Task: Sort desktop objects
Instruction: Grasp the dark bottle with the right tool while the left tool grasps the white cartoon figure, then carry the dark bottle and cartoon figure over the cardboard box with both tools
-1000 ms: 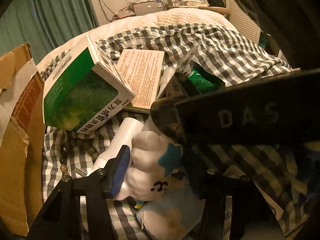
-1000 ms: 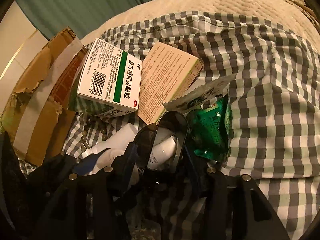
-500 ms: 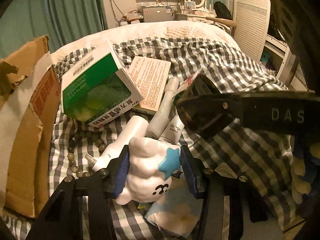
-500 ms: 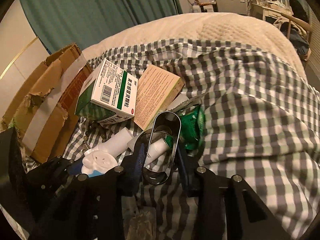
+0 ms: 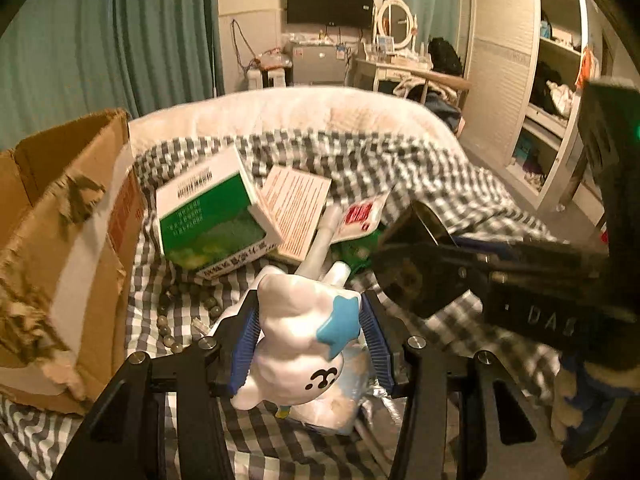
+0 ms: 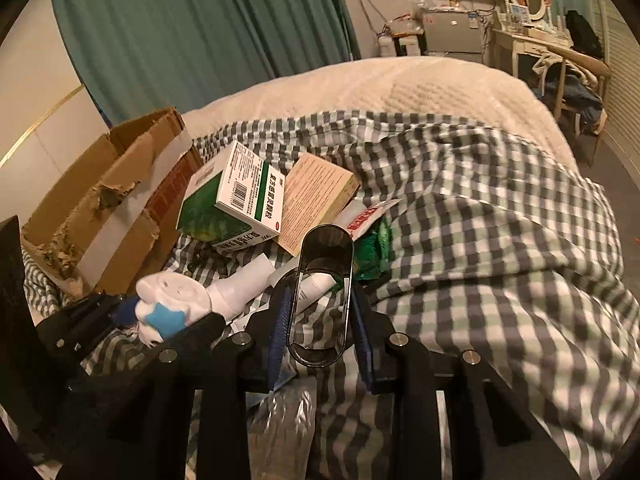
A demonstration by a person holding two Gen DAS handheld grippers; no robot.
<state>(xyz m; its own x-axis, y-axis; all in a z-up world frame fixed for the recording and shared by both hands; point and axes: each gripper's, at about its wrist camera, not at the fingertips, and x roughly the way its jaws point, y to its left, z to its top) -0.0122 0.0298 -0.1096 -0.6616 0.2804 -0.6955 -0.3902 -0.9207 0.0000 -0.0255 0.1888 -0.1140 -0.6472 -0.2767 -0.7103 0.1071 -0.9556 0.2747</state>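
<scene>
My left gripper (image 5: 308,336) is shut on a white figurine with a blue star (image 5: 300,340) and holds it above the checked cloth; the figurine also shows in the right wrist view (image 6: 168,300). My right gripper (image 6: 322,308) is shut on a dark see-through oval case (image 6: 324,292), which appears at the right of the left wrist view (image 5: 416,268). Below lie a green and white medicine box (image 5: 212,220), a tan leaflet box (image 5: 296,208), white tubes (image 6: 256,280), a green sachet (image 6: 372,248) and a string of beads (image 5: 172,320).
An open, torn cardboard box (image 5: 60,240) stands at the left, next to the pile. A checked cloth (image 6: 480,240) covers the bed. A pale packet (image 5: 332,404) lies under the figurine. A wardrobe and a dresser stand far behind.
Both grippers have risen and pulled back from the pile, each carrying its object. The figurine and the dark case are lifted clear of the cloth.
</scene>
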